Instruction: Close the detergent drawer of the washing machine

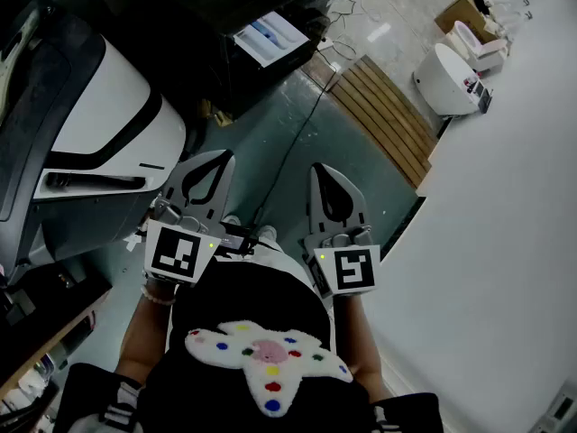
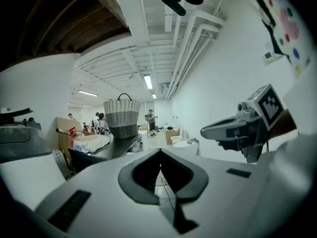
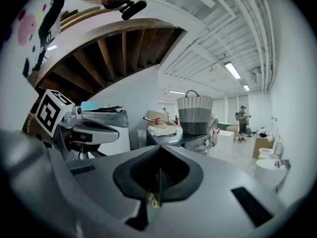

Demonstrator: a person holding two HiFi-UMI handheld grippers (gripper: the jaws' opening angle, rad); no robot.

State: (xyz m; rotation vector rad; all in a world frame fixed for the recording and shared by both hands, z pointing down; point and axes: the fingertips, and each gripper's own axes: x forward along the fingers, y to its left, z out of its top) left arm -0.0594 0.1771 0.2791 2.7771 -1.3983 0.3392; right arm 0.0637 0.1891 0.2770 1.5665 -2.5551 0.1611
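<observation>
Washing machine [image 1: 99,124] cut off left, left claw [image 1: 224,159], right claw [image 1: 318,171] closed

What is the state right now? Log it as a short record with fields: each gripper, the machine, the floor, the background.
left gripper: jaws together, nothing between them, held in front of the body
right gripper: jaws together, nothing between them, beside the left one
machine: white and black, at the head view's left; neither gripper touches it
floor: wooden slatted platform lies ahead of the grippers
background: wicker basket stands on a black table
</observation>
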